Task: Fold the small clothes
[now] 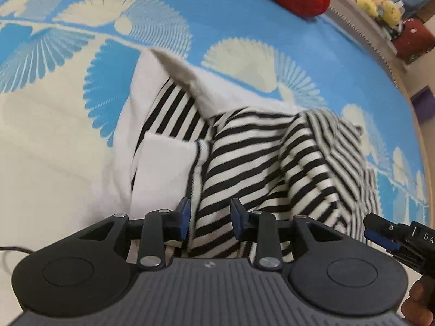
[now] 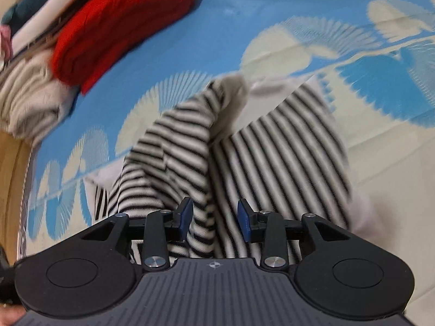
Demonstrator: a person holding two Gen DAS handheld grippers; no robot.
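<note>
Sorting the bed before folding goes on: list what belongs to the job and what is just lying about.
Belongs to the job:
striped garment
left hand-held gripper
right hand-held gripper

Just lying about:
red knit
beige striped clothes
yellow plush toys
blue patterned bedspread

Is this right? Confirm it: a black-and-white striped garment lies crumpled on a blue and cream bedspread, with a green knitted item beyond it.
Not quite. The knitted item beyond the striped garment is red, not green; the right wrist view shows it. The garment does lie crumpled on the blue and cream bedspread.
</note>
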